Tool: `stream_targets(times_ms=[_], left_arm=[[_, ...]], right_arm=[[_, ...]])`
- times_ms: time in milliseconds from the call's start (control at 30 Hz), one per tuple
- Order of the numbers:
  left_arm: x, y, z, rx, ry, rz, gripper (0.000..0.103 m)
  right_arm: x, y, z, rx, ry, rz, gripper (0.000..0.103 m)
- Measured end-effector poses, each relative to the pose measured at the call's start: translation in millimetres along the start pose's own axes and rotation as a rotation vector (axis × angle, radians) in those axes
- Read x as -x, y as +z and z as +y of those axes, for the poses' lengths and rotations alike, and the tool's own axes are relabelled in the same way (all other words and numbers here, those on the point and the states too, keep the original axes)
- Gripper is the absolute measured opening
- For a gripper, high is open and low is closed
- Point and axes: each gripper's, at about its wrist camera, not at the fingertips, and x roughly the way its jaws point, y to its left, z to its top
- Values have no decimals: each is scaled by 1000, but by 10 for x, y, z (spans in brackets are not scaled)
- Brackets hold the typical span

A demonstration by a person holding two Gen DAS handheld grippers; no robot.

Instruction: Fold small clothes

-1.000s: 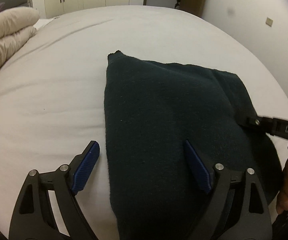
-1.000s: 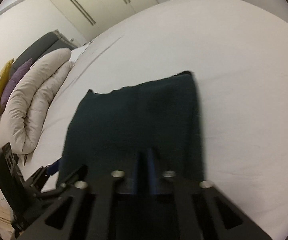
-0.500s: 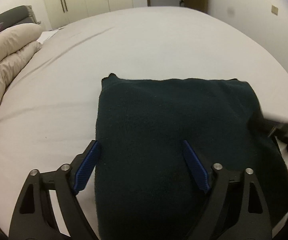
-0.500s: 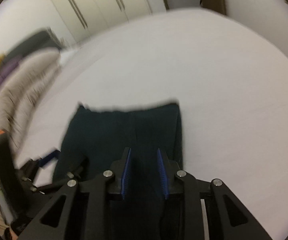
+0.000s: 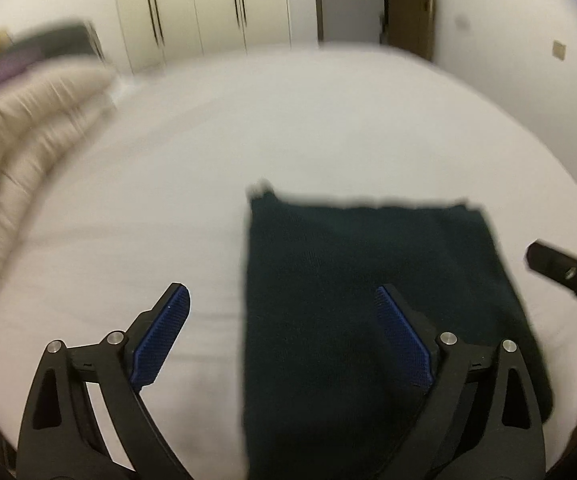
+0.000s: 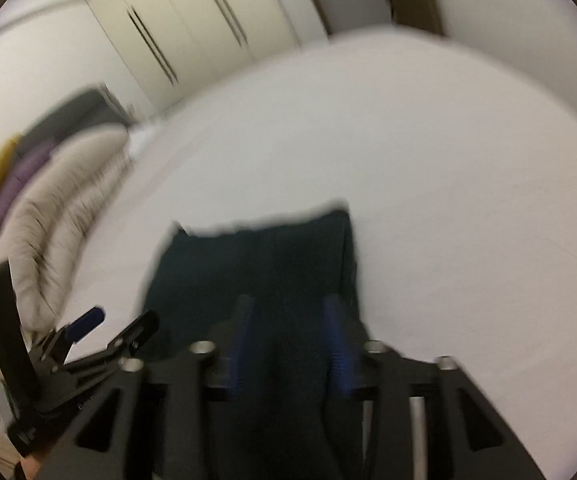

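A dark teal garment [image 5: 360,288] lies folded flat as a rectangle on the white bed; it also shows in the right wrist view [image 6: 264,264]. My left gripper [image 5: 284,340] is wide open and empty above the cloth's near left edge, one finger over the sheet, one over the cloth. My right gripper [image 6: 288,344] is open and empty above the cloth's near part; its finger [image 5: 564,272] shows at the right in the left wrist view. The left gripper [image 6: 104,332] shows at lower left in the right wrist view.
The white bed sheet [image 5: 328,120] spreads all round. A beige rolled duvet [image 5: 20,152] and purple and yellow pillows [image 6: 4,192] lie at the left. Wardrobe doors [image 5: 208,8] and a door stand behind the bed.
My right gripper has opened, let go of the cloth and drawn back. Both grippers have lifted and pulled away from the garment, which now lies flat as a neater rectangle.
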Motion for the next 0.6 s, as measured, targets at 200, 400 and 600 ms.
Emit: stream_targets(times_ms=[200,400,600], left_arm=[[1486,59,41,9,119,-424,103],[2449,23,191,35,53,-577,103],[2847,-64,420,82,-21,-503,103]], right_arm=[[1118,-113,360,83,-41,-370,103],[2011,-89,628,134,-89,-638,103],[2557,-28,894,190,-71,-712,103]])
